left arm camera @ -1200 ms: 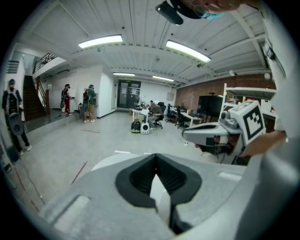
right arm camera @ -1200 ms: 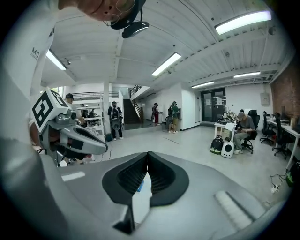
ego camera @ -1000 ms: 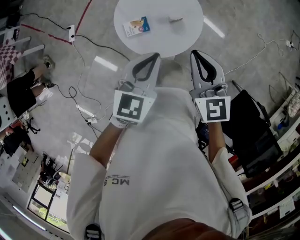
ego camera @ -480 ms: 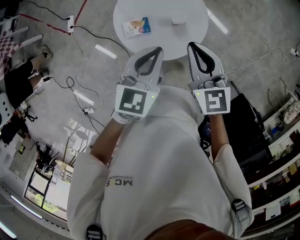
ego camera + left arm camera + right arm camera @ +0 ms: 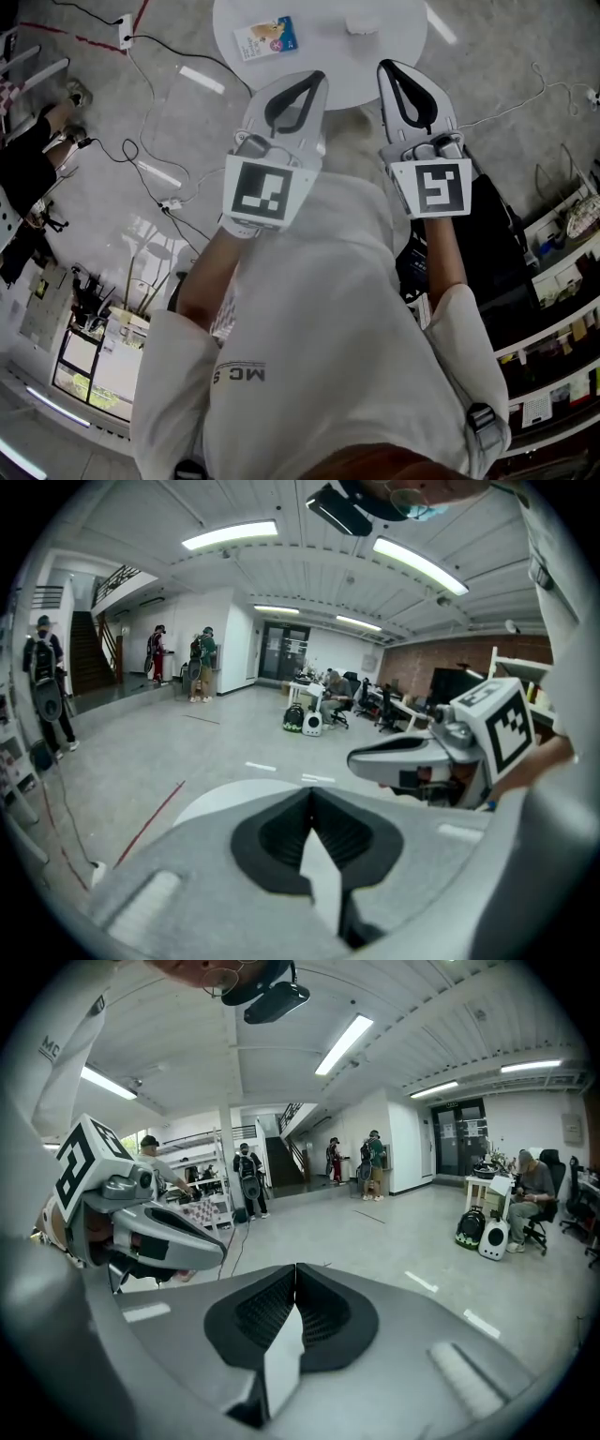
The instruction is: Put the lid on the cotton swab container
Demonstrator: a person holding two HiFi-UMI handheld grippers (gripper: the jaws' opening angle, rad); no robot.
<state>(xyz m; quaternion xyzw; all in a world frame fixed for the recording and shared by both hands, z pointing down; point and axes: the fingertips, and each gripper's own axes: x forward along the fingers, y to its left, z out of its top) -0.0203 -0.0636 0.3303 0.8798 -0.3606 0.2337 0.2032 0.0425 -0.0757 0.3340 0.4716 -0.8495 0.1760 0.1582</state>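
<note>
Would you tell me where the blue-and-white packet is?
In the head view the packet lies on the round white table, just beyond the left gripper, left of a small white object.

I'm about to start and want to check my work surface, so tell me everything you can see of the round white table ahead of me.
The round white table stands on the grey floor just ahead, its far side cut off by the head view's top edge. Its top looks smooth, plain and matte; the base is hidden beneath it. On it lie a small blue-and-white packet at left and a small whitish object at right, too small to identify.
</note>
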